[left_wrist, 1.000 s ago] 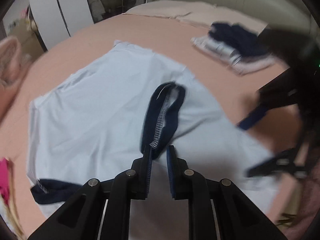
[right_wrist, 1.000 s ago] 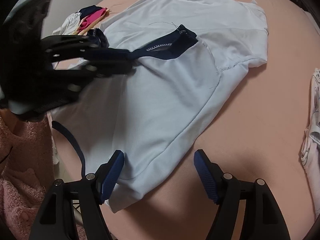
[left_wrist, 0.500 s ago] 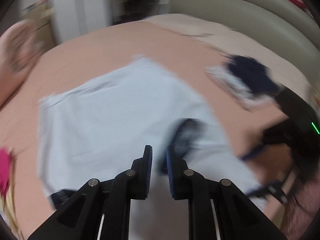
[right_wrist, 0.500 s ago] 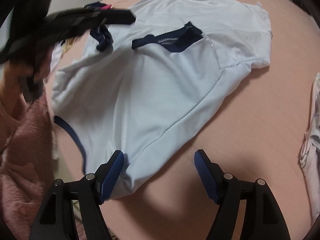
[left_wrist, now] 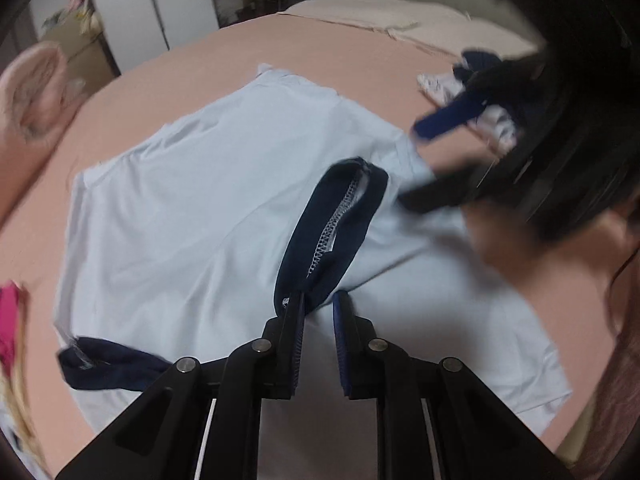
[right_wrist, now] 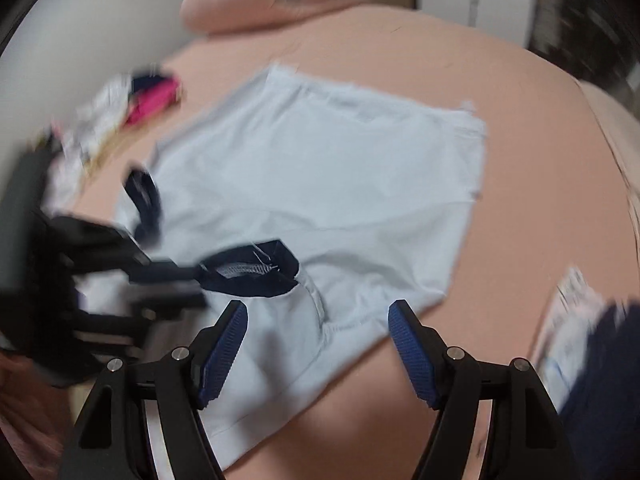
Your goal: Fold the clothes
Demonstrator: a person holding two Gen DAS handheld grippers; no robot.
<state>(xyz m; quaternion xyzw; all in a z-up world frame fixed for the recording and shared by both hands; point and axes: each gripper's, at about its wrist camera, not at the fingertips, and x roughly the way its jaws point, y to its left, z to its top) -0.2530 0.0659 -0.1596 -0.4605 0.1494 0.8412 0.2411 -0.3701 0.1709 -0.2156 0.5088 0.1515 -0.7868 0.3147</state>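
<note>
Shirt (left_wrist: 192,216) flat on bed (left_wrist: 328,48); clothes stack (left_wrist: 472,92) behind right, clothes pile (right_wrist: 120,116) left

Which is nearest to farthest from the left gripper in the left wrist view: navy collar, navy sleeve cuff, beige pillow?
1. navy collar, between the left gripper jaws.
2. navy sleeve cuff, low left on the light blue shirt.
3. beige pillow, at the bed's far end.
</note>
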